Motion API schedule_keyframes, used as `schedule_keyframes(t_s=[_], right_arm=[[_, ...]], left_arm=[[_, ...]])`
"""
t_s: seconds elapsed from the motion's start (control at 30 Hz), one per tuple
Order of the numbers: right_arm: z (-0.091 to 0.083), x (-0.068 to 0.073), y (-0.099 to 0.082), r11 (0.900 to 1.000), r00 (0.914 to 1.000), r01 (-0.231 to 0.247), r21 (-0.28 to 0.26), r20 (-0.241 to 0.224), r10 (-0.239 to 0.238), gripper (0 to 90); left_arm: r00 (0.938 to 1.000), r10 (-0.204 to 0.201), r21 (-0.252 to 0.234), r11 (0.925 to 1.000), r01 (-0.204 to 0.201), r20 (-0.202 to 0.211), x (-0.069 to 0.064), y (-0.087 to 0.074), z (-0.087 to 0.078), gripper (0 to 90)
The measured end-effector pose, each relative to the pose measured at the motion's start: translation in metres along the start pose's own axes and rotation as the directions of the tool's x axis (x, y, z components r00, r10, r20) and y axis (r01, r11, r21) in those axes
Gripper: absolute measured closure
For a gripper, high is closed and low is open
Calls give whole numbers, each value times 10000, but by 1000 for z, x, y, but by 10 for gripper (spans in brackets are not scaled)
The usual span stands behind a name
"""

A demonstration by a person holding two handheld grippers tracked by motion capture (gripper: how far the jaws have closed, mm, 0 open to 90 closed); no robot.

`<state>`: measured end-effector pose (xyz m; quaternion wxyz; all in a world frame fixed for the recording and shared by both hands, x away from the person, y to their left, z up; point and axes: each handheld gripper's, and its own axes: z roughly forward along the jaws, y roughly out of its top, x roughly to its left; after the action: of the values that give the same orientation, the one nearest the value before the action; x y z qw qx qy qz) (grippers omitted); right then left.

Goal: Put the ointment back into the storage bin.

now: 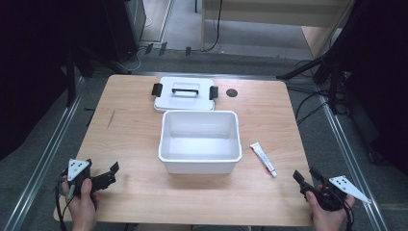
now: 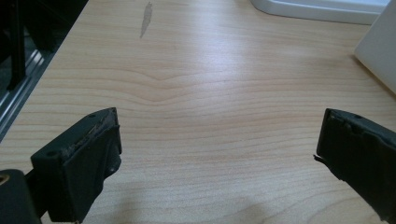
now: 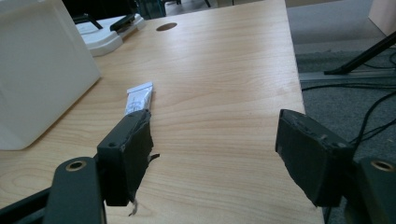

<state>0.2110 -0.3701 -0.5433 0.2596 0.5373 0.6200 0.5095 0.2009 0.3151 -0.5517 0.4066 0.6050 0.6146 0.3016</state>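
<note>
Small white soft plastic tube, right of the white plastic box: judged light, squashy; best pinched mid-body. Right gripper spread, empty; left gripper likewise.

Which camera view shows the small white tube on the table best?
The high view: the whole tube lies in sight, right of the white bin. The right gripper view shows its flat end; a jaw hides the rest. The left gripper view looks at bare table instead.

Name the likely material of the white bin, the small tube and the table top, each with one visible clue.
White bin: probably plastic, smooth moulded walls. Small tube: likely soft plastic or laminate, flat crimped end. Table top: wood or wood-look laminate, printed-looking grain, slight sheen.
</note>
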Motion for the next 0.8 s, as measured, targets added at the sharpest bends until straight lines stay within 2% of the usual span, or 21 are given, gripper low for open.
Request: schedule_keyframes(t_s=[0.1,0.23,0.33,0.4,0.47,0.5,0.57,0.6,0.7,0.73,0.77,0.8], right_arm=[[1,3,1,9993,9993,264,268,245,-271,290],[5,11,7,9933,9962,534,1026,638,-602,307],[8,18,16,9816,9920,898,1686,729,-1033,306],[10,21,23,9689,9899,1061,2236,688,-1243,309],[13,24,28,9505,9865,1259,2840,651,-1501,317],[15,25,31,9383,9843,1348,3185,661,-1639,317],[20,28,37,9053,9769,1536,3961,769,-1993,318],[22,29,39,8950,9762,1556,4179,733,-2040,316],[28,33,43,8474,9724,1738,5017,484,-2281,310],[31,35,43,8240,9684,1867,5350,412,-2462,305],[32,36,44,8107,9667,1913,5533,369,-2532,298],[32,36,44,8107,9667,1913,5533,369,-2532,298]], left_arm=[[10000,55,-38,10000,-55,-30,-1,0,0,6],[9999,144,-25,9999,-144,-34,-2,0,-1,6],[9999,134,-16,9999,-134,-22,-2,0,0,6],[9999,157,9,9999,-157,68,-2,0,0,6],[9998,190,21,9998,-190,95,-3,-1,0,6],[9997,223,28,9997,-224,96,-3,0,0,6],[9997,238,28,9997,-239,106,-3,-1,0,6],[9996,237,35,9997,-238,140,-3,-1,0,6],[9996,238,44,9997,-238,141,-3,-1,0,6],[9996,235,45,9997,-235,144,-3,-1,0,6],[9996,241,46,9997,-242,151,-3,0,0,6],[9996,241,46,9997,-242,151,-3,0,0,6]])
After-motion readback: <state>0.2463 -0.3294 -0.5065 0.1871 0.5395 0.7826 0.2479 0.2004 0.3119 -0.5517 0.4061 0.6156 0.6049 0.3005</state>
